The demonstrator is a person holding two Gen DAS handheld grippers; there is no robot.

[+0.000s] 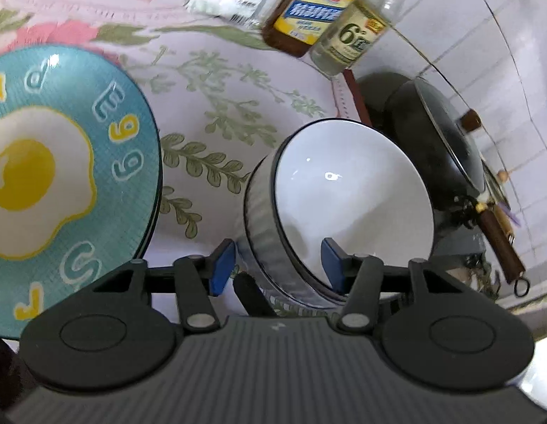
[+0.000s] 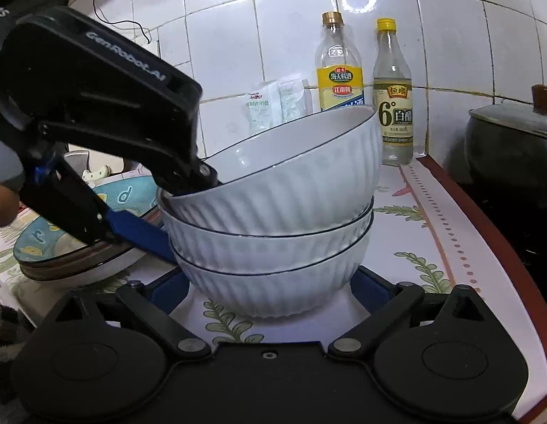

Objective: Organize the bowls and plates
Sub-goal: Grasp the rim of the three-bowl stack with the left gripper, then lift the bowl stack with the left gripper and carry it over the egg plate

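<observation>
Three white ribbed bowls (image 2: 273, 247) stand nested on the floral tablecloth, and the top bowl (image 2: 301, 173) sits tilted. My left gripper (image 1: 277, 266) is open and straddles that top bowl's near rim (image 1: 273, 247). One blue pad (image 1: 333, 265) is inside the bowl, the other pad (image 1: 222, 266) is outside its wall, and neither presses on it. My right gripper (image 2: 273, 293) is wide open, its fingers on either side of the bottom bowl. A teal fried-egg plate (image 1: 61, 176) tops a low stack of plates (image 2: 61, 254) left of the bowls.
Two bottles (image 2: 340, 84) (image 2: 393, 106) and some plastic packets (image 2: 277, 106) stand against the tiled wall behind the bowls. A black lidded wok (image 2: 513, 148) sits on the stove past the table's right edge (image 2: 478, 219). A hand (image 2: 1, 205) holds the left gripper.
</observation>
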